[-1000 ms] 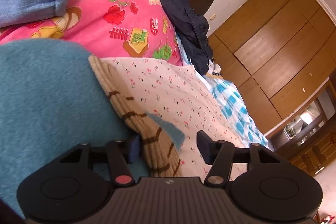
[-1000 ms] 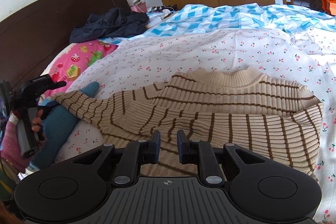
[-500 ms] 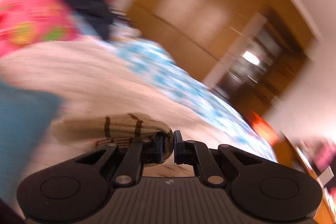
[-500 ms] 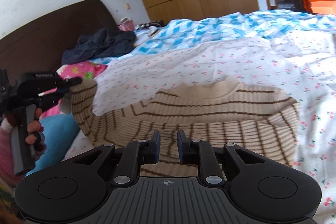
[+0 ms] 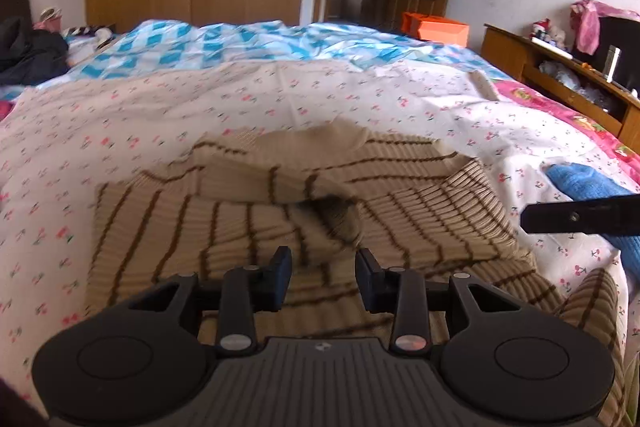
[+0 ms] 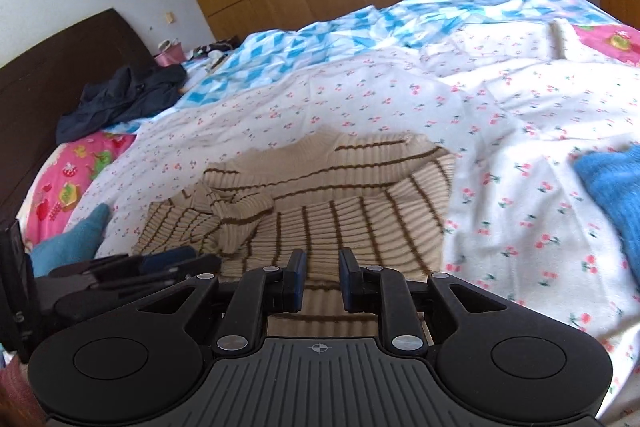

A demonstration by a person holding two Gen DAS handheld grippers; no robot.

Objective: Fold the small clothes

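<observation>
Evidently a sleeve fold is in hand: the striped sweater [image 5: 304, 211] is spread on the cherry-print sheet [image 5: 120, 115] at the centre of both views, with one sleeve [image 5: 272, 183] laid across its body. The left gripper [image 5: 323, 277] is seen low in its frame with the jaws well apart and nothing between them. The right gripper [image 6: 322, 277] is held at the near hem, its jaws parted by a narrower gap; no cloth is seen gripped there. A blue knit garment [image 6: 612, 187] is seen at the right edge. Next, judging by the lie of the cloth, the other sleeve or the hem is to be pinched and carried over, which calls for both edges to be taken evenly.
</observation>
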